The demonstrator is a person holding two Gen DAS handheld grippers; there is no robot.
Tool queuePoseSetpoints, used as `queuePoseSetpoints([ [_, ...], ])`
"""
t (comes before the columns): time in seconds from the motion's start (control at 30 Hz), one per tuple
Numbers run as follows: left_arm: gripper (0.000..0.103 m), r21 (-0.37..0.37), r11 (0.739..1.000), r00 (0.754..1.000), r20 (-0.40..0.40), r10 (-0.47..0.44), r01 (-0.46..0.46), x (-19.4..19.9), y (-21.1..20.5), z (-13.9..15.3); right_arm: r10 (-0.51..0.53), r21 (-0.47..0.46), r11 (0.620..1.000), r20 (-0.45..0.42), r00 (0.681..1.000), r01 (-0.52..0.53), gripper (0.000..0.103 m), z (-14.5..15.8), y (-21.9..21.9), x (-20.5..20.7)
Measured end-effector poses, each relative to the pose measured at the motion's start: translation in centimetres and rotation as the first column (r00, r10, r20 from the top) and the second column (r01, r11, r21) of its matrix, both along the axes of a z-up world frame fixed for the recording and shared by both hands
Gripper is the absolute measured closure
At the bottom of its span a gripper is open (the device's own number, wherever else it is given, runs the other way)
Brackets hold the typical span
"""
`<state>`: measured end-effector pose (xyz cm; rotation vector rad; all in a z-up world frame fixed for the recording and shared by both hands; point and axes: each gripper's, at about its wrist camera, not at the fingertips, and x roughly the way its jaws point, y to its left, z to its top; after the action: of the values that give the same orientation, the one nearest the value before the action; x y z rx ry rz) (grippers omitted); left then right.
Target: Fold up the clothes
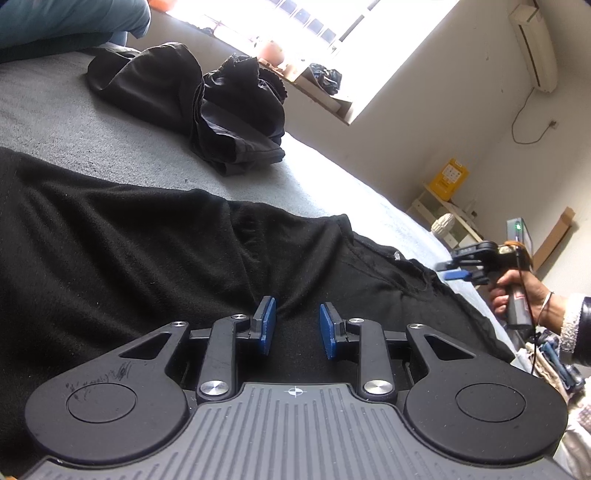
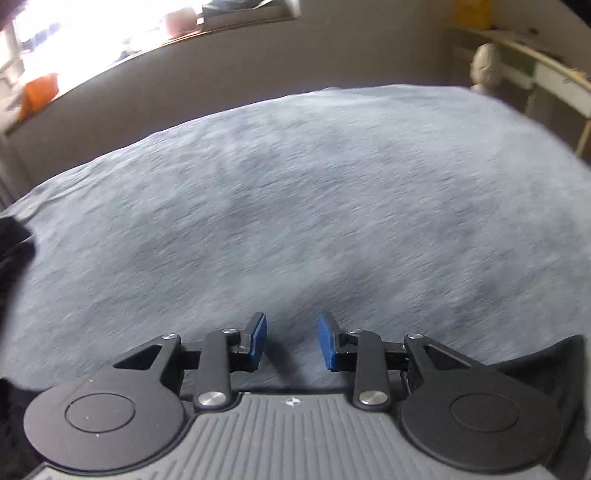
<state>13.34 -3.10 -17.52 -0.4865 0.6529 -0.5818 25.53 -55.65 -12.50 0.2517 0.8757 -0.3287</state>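
1. Black knit fabric, a garment [image 1: 155,236] spread flat, fills the left and centre of the left wrist view, lying on a grey bed cover [image 1: 92,125].
2. Over that cloth sits the left gripper [image 1: 297,325], its blue pads [image 1: 266,321] narrowly apart; dark fabric shows in the gap, but whether the pads pinch any of it I cannot tell.
3. A second heap of crumpled black clothing [image 1: 207,99] lies in the upper centre of that view, well apart from the flat garment.
4. At the right edge, a hand [image 1: 517,291] grips the handle of the right gripper [image 1: 456,271], which is beyond the garment's far edge, above the bed cover.
5. In the right wrist view the right gripper's pads [image 2: 258,341] stand partly apart with nothing between them, only the blurred grey cover [image 2: 295,203] underneath.
6. Black cloth shows at the left edge [image 2: 13,243] and lower right corner [image 2: 561,365] of that view.
7. A bright window [image 1: 295,22] sits at the top, a wall air conditioner [image 1: 533,48] in the upper right, and a yellow box [image 1: 448,179] on a shelf at the right.
8. Someone's blue-clad leg [image 1: 70,20] occupies the upper left corner.
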Motion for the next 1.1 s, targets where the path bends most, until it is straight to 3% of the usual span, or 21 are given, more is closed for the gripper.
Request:
queuePoseSetpoints([
  [0.1,0.076,-0.010,1.000,1.000,-0.003,0.000,0.000,0.1,0.1,-0.1,-0.170,0.077,0.983,0.047,0.984,0.166,0.070,1.8,-5.2,-3.3],
  [0.2,0.076,-0.011,1.000,1.000,-0.003,-0.001,0.001,0.1,0.1,-0.1,-0.316,0.183,0.937,0.082,0.945,0.297,0.065,3.8,-10.7,-9.0],
  [0.3,0.076,-0.011,1.000,1.000,-0.004,-0.001,0.001,0.1,0.2,0.0,-0.478,0.380,0.821,0.050,0.877,0.425,0.062,4.0,-16.1,-16.1],
  [0.4,0.076,-0.008,1.000,1.000,-0.004,0.000,0.000,0.0,0.2,0.0,-0.556,0.508,0.705,-0.035,0.830,0.494,0.062,1.7,-18.6,-21.3],
  [0.57,0.076,0.005,1.000,1.000,-0.003,0.001,-0.001,-0.1,0.0,0.1,-0.513,0.631,0.640,-0.072,0.855,0.438,0.062,-1.7,-17.6,-24.8],
  [0.67,0.076,0.017,1.000,1.000,0.000,0.002,-0.002,-0.1,-0.2,0.2,-0.485,0.623,0.675,-0.029,0.874,0.395,0.066,-2.1,-16.7,-24.5],
  [0.73,0.076,0.022,1.000,1.000,0.001,0.002,-0.002,-0.1,-0.2,0.2,-0.458,0.592,0.718,0.006,0.889,0.366,0.096,-1.6,-16.2,-23.2],
  [0.8,0.076,0.026,1.000,1.000,0.002,0.002,-0.002,-0.1,-0.3,0.2,-0.399,0.508,0.803,0.068,0.915,0.312,0.097,-0.1,-14.5,-20.9],
  [0.9,0.076,0.029,1.000,1.000,0.002,0.003,-0.003,-0.1,-0.4,0.2,-0.160,0.326,0.938,0.115,0.980,0.115,0.097,2.8,-9.7,-16.1],
  [0.97,0.076,0.029,1.000,1.000,0.002,0.003,-0.003,-0.1,-0.4,0.2,0.044,0.150,0.987,0.049,0.998,-0.051,0.093,3.7,-5.5,-13.3],
  [1.0,0.076,0.028,1.000,1.000,0.002,0.003,-0.003,-0.1,-0.4,0.2,0.104,0.093,0.990,0.024,0.994,-0.106,0.080,4.1,-4.0,-12.6],
  [1.03,0.076,0.027,1.000,1.000,0.002,0.003,-0.003,-0.1,-0.4,0.2,0.119,0.079,0.989,0.029,0.992,-0.121,0.061,4.2,-3.4,-12.6],
  [1.1,0.076,0.024,1.000,1.000,0.001,0.003,-0.003,-0.1,-0.3,0.2,0.150,0.052,0.987,0.038,0.988,-0.151,0.059,4.6,-2.3,-12.5],
])
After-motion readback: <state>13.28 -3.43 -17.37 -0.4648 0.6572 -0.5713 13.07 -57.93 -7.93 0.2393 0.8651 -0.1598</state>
